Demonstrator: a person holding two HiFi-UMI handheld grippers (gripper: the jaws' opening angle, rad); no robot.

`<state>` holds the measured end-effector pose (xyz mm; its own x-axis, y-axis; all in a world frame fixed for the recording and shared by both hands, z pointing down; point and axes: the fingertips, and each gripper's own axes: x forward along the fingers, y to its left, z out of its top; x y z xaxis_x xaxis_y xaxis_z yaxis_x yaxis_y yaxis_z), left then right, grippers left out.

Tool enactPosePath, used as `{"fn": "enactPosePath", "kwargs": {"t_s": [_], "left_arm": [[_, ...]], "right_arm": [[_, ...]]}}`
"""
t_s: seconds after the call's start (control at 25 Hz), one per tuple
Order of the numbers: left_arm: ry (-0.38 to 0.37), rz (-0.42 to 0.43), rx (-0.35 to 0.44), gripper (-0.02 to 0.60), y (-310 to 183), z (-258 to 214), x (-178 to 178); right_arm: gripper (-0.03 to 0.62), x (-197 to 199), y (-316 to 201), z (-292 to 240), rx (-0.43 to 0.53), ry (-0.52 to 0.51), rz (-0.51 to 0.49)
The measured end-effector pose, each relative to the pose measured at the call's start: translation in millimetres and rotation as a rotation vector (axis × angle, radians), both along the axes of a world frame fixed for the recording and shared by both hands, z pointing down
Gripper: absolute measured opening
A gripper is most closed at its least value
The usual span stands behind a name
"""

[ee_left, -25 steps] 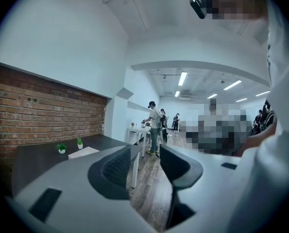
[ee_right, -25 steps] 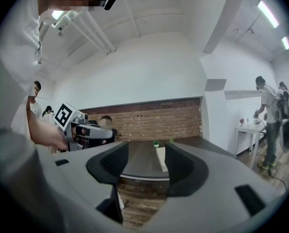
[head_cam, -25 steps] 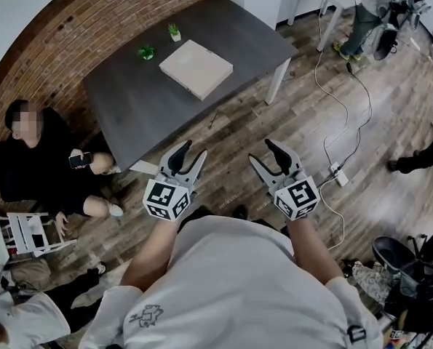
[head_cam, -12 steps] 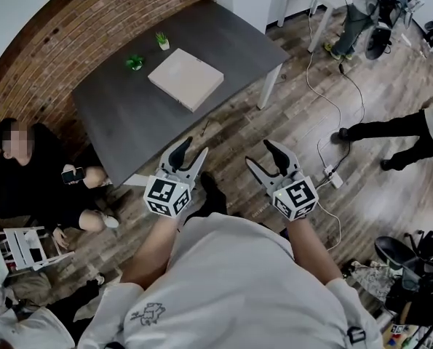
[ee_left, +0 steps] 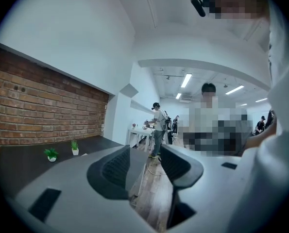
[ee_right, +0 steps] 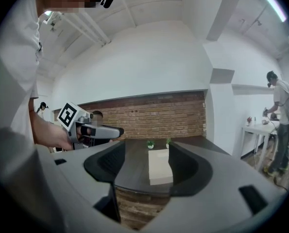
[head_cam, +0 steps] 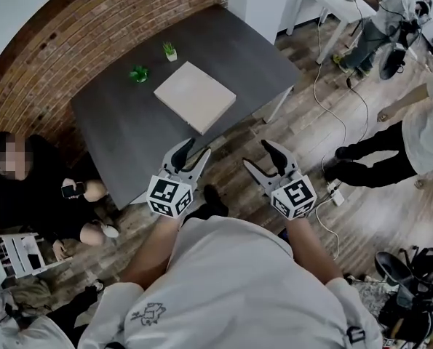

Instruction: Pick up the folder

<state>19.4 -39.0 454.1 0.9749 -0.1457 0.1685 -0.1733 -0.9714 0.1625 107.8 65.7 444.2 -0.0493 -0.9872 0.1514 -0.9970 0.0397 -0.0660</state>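
The folder (head_cam: 195,96) is a flat beige square lying on the dark grey table (head_cam: 121,115). Both grippers are held in the air short of the table's near edge, over the wooden floor, pointing toward it. My left gripper (head_cam: 193,151) is open with nothing between its jaws; in the left gripper view (ee_left: 144,159) only floor and the room show through the gap. My right gripper (head_cam: 263,155) is opening its jaws, also empty. In the right gripper view (ee_right: 144,168) the folder (ee_right: 160,166) shows between the jaws, still well ahead of them.
Two small potted plants (head_cam: 138,73) (head_cam: 170,50) stand behind the folder near the brick wall. A person (head_cam: 34,187) sits on the floor left of the table. Another person (head_cam: 412,133) stands at the right. A cable and power strip (head_cam: 338,195) lie on the floor.
The table and folder have come closer as both grippers moved toward them. The right jaws have spread a little wider. A person at the right has stepped further into view.
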Motion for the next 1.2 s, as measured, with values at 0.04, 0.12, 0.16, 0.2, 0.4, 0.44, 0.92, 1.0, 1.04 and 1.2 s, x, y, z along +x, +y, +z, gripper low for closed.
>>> {"fn": "enactPosePath", "kwargs": {"t_s": [0.04, 0.12, 0.16, 0.2, 0.4, 0.44, 0.92, 1.0, 1.04, 1.2], "left_arm": [[-0.002, -0.004, -0.007, 0.202, -13, 2, 3], [-0.001, -0.014, -0.022, 0.204, -38, 4, 6], [-0.001, -0.017, -0.028, 0.204, -49, 3, 8], [-0.002, -0.016, -0.032, 0.204, -60, 3, 10], [0.0, -0.024, -0.036, 0.204, -109, -2, 17], [0.0, -0.03, -0.037, 0.204, -118, -3, 17], [-0.014, -0.116, -0.049, 0.209, -185, 3, 10], [-0.017, -0.139, -0.05, 0.21, -194, 4, 10], [-0.017, -0.153, -0.05, 0.21, -199, 5, 10], [-0.02, -0.21, -0.056, 0.213, -220, 7, 14]], "right_arm": [[0.285, 4, -15, 0, -0.004, 0.0, -0.005], [0.287, 9, -44, 1, -0.013, 0.0, -0.018], [0.287, 11, -58, 1, -0.018, -0.001, -0.027], [0.288, 12, -72, 2, -0.023, -0.002, -0.035], [0.292, 17, -137, -1, -0.032, -0.002, -0.072], [0.293, 17, -148, -3, -0.032, -0.001, -0.081], [0.298, 18, -227, 3, -0.056, -0.001, -0.178], [0.298, 20, -240, 4, -0.058, -0.002, -0.203], [0.298, 21, -246, 5, -0.059, -0.003, -0.216], [0.299, 31, -273, 9, -0.067, -0.005, -0.269]]}}
